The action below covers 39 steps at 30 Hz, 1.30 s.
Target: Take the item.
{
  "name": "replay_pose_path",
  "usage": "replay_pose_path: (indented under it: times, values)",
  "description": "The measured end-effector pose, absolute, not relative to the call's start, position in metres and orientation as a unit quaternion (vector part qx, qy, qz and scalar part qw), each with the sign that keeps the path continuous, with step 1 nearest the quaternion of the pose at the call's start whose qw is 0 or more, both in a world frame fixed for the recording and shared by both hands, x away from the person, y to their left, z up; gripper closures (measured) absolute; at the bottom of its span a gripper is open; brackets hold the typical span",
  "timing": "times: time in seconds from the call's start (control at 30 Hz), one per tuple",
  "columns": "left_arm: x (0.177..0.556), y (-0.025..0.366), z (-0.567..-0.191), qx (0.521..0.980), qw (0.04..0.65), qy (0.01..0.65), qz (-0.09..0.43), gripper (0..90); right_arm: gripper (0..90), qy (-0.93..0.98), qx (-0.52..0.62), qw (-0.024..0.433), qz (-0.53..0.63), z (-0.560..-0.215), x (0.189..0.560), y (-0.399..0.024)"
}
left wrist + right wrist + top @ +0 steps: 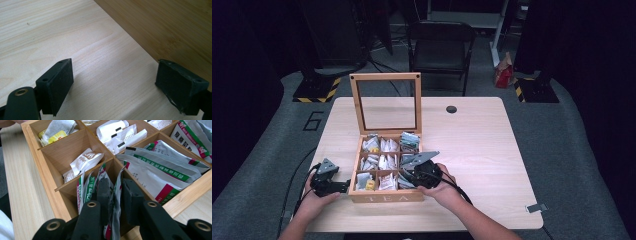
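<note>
A wooden tea box [384,197] stands on the table with its glass-paned lid [385,76] upright. Its compartments hold tea sachets. My right gripper [406,178] reaches into the front right compartment. In the right gripper view, my right gripper [116,183] is shut on an upright silver sachet [115,212] with green and red print, among others like it [87,190]. My left gripper [345,186] rests low at the box's left side. In the left gripper view, the left gripper [127,85] is open over bare table, one pad [178,85] close to the box wall [175,27].
Larger silver sachets [160,167] lie flat in the compartment beside the held one. White sachets [120,133] fill the middle cells. A cable hole [451,109] lies at the table's back, a small metal clip [536,207] near its front right corner. A folding chair [439,42] stands beyond.
</note>
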<state>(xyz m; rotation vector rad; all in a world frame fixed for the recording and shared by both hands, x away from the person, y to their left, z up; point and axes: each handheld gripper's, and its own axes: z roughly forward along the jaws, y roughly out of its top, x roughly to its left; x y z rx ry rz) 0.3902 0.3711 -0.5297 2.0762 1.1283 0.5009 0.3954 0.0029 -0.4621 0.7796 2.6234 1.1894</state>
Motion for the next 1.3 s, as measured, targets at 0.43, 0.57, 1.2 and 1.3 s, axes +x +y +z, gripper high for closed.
replay_pose_path:
  times: [0.43, 0.57, 1.2, 1.3]
  values:
    - [0.390, 0.371, -0.530, 0.804, 0.355, 0.437, 0.194, 14.2, 87.6, 0.880, 0.256, 0.067, 0.394, -0.466, 0.396, 0.004]
    - [0.390, 0.371, -0.530, 0.804, 0.355, 0.436, 0.194, 14.2, 88.5, 0.881, 0.250, 0.071, 0.395, -0.466, 0.396, 0.004]
    - [0.390, 0.371, -0.530, 0.804, 0.355, 0.436, 0.194, 14.2, 89.1, 0.871, 0.255, 0.064, 0.414, -0.448, 0.395, 0.000]
    - [0.390, 0.371, -0.530, 0.804, 0.355, 0.436, 0.194, 14.1, 89.2, 0.870, 0.252, 0.066, 0.419, -0.440, 0.394, -0.001]
